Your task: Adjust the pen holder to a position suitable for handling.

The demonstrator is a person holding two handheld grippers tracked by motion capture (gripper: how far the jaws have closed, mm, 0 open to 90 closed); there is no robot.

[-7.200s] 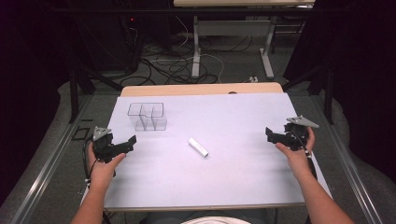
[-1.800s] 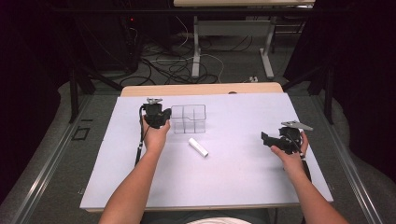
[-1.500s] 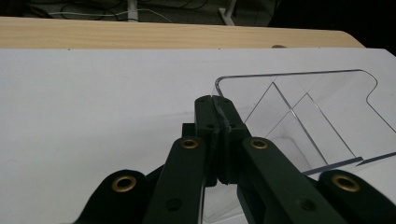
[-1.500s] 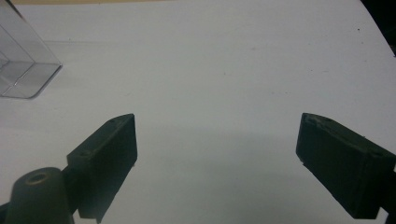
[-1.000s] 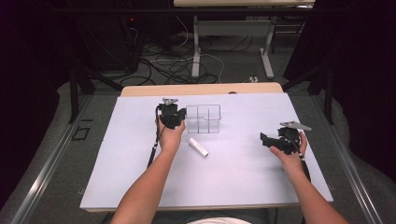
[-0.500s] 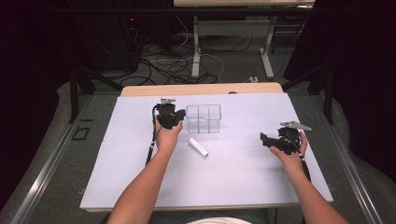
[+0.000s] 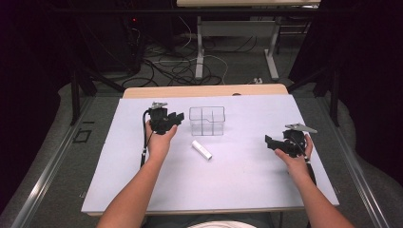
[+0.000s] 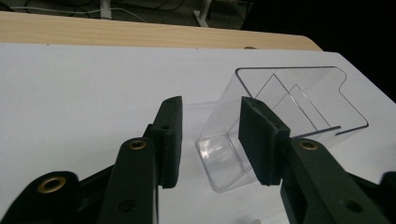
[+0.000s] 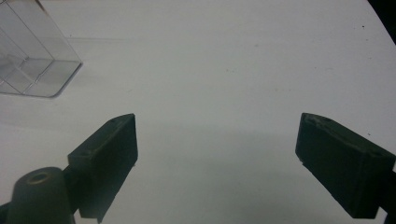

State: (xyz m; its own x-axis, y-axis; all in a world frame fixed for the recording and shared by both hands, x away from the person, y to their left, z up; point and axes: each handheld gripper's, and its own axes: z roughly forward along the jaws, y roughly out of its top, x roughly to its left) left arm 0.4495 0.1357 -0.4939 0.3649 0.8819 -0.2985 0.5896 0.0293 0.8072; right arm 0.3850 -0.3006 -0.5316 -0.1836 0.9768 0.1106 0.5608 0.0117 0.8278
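High view is showing the box [image 7: 207, 120] placed mid-bench; left gripper [image 7: 175, 118] is spreading, letting go; tube [image 7: 201, 149] is waiting; right gripper [image 7: 278, 144] is spread, empty.

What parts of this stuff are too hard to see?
- Clear box: right gripper view, cut off by the left edge.
- Clear box's near wall: left gripper view, partly behind the left gripper, whose jaws have just been opening.
- White tube: high view, too small to read markings.
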